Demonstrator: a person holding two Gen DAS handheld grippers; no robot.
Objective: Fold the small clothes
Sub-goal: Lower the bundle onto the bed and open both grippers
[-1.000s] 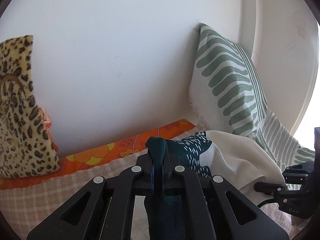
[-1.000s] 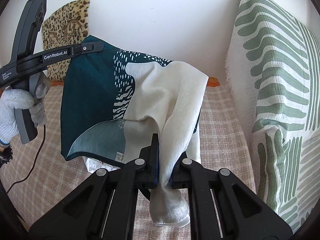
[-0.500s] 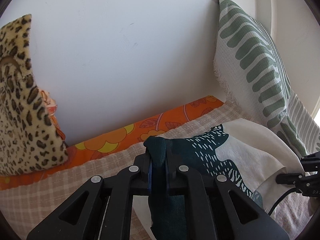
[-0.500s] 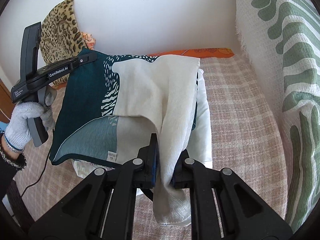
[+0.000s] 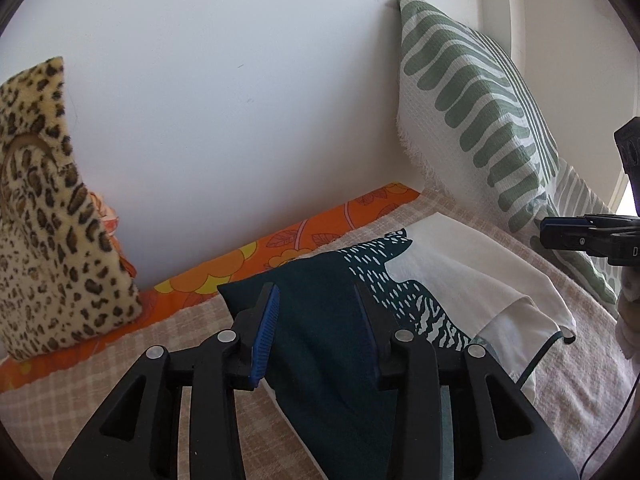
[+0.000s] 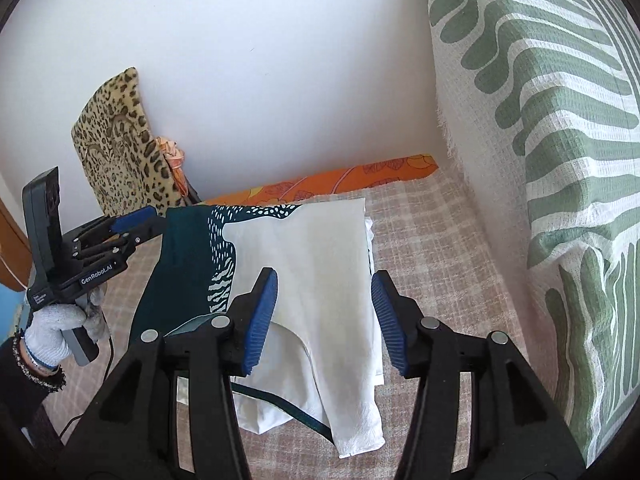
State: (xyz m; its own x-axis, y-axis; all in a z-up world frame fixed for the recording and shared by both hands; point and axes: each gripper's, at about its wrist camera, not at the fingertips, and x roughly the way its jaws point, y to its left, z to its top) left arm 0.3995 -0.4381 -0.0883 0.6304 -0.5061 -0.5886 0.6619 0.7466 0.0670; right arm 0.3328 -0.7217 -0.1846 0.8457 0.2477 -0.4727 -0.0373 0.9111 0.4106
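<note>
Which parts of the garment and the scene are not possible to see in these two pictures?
- Left wrist view: the near edge of the garment is hidden by the left tongs.
- Right wrist view: the layers under the white flap are covered by the flap itself; the right tongs hide the near hem.
- Both views: the bed cover is cut off by the picture edge.

"GenRobot.AI" on left tongs point(image 6: 132, 220), smaller print below perhaps unreadable
</note>
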